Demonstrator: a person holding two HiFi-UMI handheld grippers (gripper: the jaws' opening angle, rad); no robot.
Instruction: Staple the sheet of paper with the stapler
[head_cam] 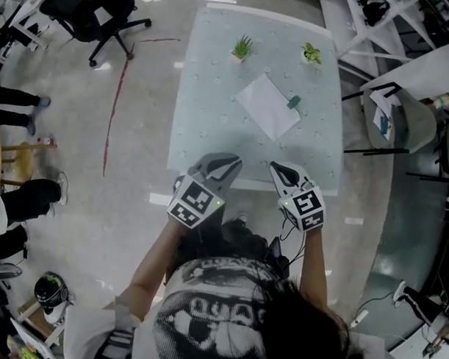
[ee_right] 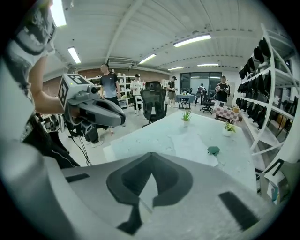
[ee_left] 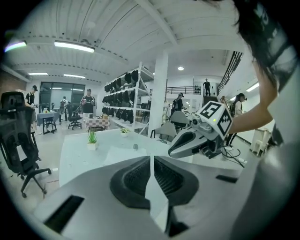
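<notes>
**Both grippers closed and empty at the near edge of the table**

The table (head_cam: 207, 102) is pale and takes the middle of the head view. A black office chair (head_cam: 94, 18) stands on the floor beyond its far left corner.

The sheet (head_cam: 268, 107) lies flat on the right half of the table. It is turned at an angle, so one corner points to the person.

The left gripper (head_cam: 231, 164) is at the near edge of the table, with its tips just over the edge. In its own view the two jaws meet at the tips, and there is nothing between them. The right gripper (head_cam: 277, 168) is beside it at the same edge, a little apart from it. Its jaws are also pressed together and hold nothing. Both grippers are well apart from the sheet and point toward it.

Two small plants stand near the far edge. One plant (head_cam: 242, 48) is about in the middle of that edge, and the other plant (head_cam: 311, 53) is to the right of it.

The stapler (head_cam: 293, 102) is small and green. It sits at the right edge of the sheet. I cannot tell if it is on the paper or only touches it.
</notes>
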